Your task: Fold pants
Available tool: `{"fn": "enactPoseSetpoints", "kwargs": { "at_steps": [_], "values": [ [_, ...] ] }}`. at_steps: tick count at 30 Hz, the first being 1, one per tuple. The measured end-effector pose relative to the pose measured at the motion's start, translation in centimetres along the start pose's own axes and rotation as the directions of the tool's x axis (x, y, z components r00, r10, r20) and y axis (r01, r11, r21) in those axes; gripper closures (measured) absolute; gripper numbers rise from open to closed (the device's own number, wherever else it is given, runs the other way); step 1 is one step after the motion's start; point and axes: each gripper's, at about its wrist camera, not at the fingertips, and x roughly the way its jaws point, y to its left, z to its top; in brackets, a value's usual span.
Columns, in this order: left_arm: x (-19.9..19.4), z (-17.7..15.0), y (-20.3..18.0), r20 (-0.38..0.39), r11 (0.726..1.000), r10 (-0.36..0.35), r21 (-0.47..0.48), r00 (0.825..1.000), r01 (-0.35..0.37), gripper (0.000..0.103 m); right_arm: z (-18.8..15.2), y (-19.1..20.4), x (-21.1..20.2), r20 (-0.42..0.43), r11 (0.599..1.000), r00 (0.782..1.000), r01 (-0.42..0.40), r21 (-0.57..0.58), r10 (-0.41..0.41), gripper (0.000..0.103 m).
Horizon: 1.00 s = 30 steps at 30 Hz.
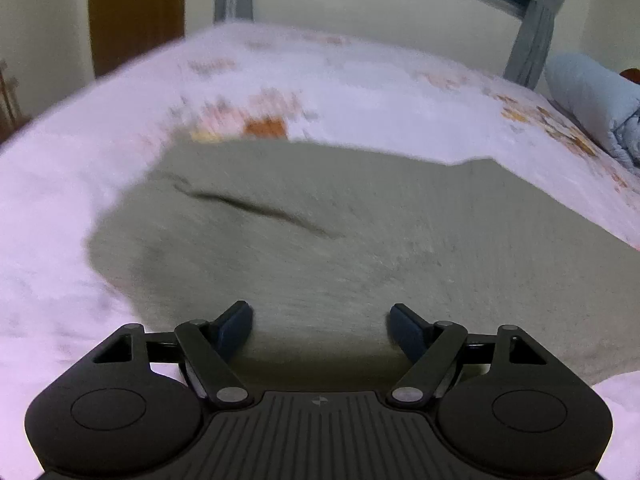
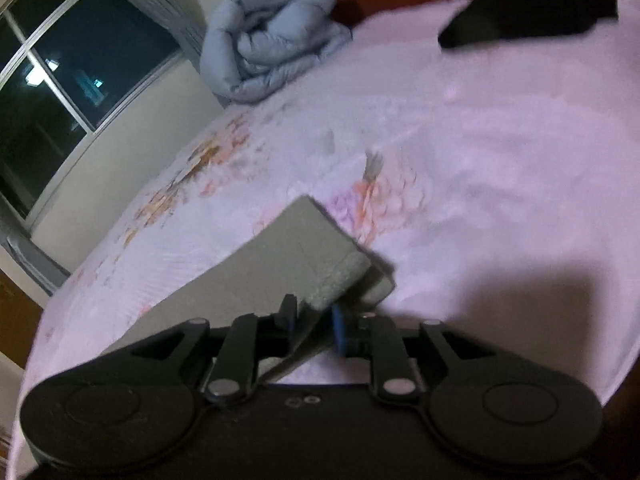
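Observation:
Grey-green pants (image 1: pixel 320 232) lie spread on a pink floral bedsheet (image 1: pixel 360 96). My left gripper (image 1: pixel 320 322) is open and empty, hovering just above the near part of the pants. In the right wrist view, my right gripper (image 2: pixel 312 320) is shut on a folded end of the pants (image 2: pixel 304 256) and holds it lifted off the sheet (image 2: pixel 480 160). The lifted fabric shows two layers, with a thick hem edge on the right.
A rolled light blue duvet (image 2: pixel 272 40) lies at the head of the bed; it also shows in the left wrist view (image 1: pixel 596 100). A dark item (image 2: pixel 528 12) lies at the far right of the bed. A window (image 2: pixel 60 92) with grey curtains is beyond the bed edge.

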Motion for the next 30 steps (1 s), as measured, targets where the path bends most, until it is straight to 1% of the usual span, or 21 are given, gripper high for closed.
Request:
{"fn": "enactPoseSetpoints", "kwargs": {
  "at_steps": [3,4,5,6,7,9,11,12,14,15,17,20,21,22,23,24,25,26,27,29,30],
  "values": [
    [-0.9,-0.6,0.1,0.027,1.000,-0.003,0.024,1.000,0.002,0.025,0.0,1.2,-2.2,0.085,0.999,0.996,0.016,-0.046,-0.012,0.092],
    [-0.8,-0.8,0.0,0.023,0.999,0.007,0.050,1.000,-0.009,0.025,0.0,1.4,-2.5,0.089,0.999,0.996,-0.016,-0.040,0.019,0.092],
    [0.1,-1.2,0.2,-0.011,0.997,0.031,0.075,0.999,-0.030,0.025,0.1,1.7,-2.3,0.069,0.998,0.996,-0.051,-0.038,0.053,0.092],
    [0.9,-1.4,0.9,-0.036,0.998,0.042,0.050,0.998,-0.040,0.025,-0.2,2.3,-1.9,0.042,0.996,0.996,-0.079,-0.050,0.081,0.092],
    [1.6,-1.5,2.2,-0.051,1.000,0.012,-0.010,0.999,-0.012,0.025,-0.6,3.4,-1.3,0.001,0.991,0.993,-0.120,-0.064,0.120,0.091],
    [2.2,-1.2,3.2,-0.061,0.999,0.007,-0.046,0.998,-0.010,0.025,-2.0,6.1,0.2,-0.103,0.973,0.974,-0.210,-0.093,0.200,0.091],
    [2.5,-0.9,3.0,-0.061,1.000,0.023,-0.017,0.998,-0.024,0.024,-4.2,8.9,1.8,-0.198,0.952,0.949,-0.275,-0.135,0.246,0.091],
    [2.5,-0.9,2.9,-0.058,1.000,0.029,-0.006,0.998,-0.030,0.023,-5.2,9.8,2.6,-0.247,0.947,0.937,-0.287,-0.146,0.246,0.091],
    [2.3,-0.7,2.7,-0.063,0.999,0.036,-0.015,0.997,-0.037,0.023,-7.3,12.5,5.0,-0.357,0.933,0.926,-0.229,-0.278,0.121,0.090],
    [1.6,-0.5,2.4,-0.055,0.999,0.051,-0.012,0.997,-0.052,0.023,-7.6,13.3,5.5,-0.375,0.923,0.921,-0.233,-0.305,0.109,0.089],
    [-0.3,-0.1,1.5,0.009,0.997,0.070,0.008,0.997,-0.070,0.023,-7.6,14.7,4.8,-0.359,0.906,0.919,-0.285,-0.313,0.165,0.089],
    [-1.6,-0.6,0.6,0.064,0.996,0.090,0.022,0.994,-0.092,0.023,-8.9,18.0,3.8,-0.336,0.849,0.920,-0.334,-0.409,0.200,0.086],
    [-1.6,-1.0,0.6,0.067,0.995,0.093,0.016,0.993,-0.094,0.017,-9.8,19.0,3.9,-0.344,0.829,0.916,-0.351,-0.435,0.207,0.085],
    [-1.3,-1.2,0.6,0.059,0.993,0.110,0.024,0.992,-0.112,0.013,-10.9,20.0,4.1,-0.344,0.806,0.916,-0.358,-0.471,0.205,0.082],
    [-0.3,-1.7,0.6,0.033,0.985,0.166,0.048,0.986,-0.167,0.006,-12.4,21.2,4.1,-0.325,0.782,0.926,-0.343,-0.521,0.189,0.068],
    [0.5,-2.1,1.2,0.003,0.983,0.182,0.038,0.983,-0.182,0.000,-14.0,22.1,4.5,-0.308,0.761,0.939,-0.312,-0.569,0.154,0.057],
    [0.9,-2.4,2.6,-0.020,0.988,0.147,-0.039,0.989,-0.148,0.000,-15.6,22.7,5.6,-0.336,0.730,0.938,-0.288,-0.620,0.085,0.036],
    [1.0,-2.3,4.6,-0.055,0.983,0.093,-0.156,0.994,-0.101,0.000,-16.8,23.2,6.1,-0.329,0.690,0.943,-0.264,-0.674,0.040,0.035],
    [0.6,-2.0,5.6,-0.053,0.974,0.101,-0.197,0.993,-0.110,0.000,-17.0,23.8,5.7,-0.306,0.673,0.951,-0.251,-0.696,0.038,0.035],
    [-0.9,-1.4,6.2,0.022,0.972,0.182,-0.153,0.983,-0.177,0.000,-15.4,24.1,4.5,-0.286,0.696,0.951,-0.282,-0.660,0.114,0.035],
    [-1.2,-1.2,6.5,0.044,0.974,0.184,-0.145,0.982,-0.176,0.000,-14.6,24.5,4.0,-0.263,0.703,0.952,-0.294,-0.647,0.156,0.035]
  ]
}}
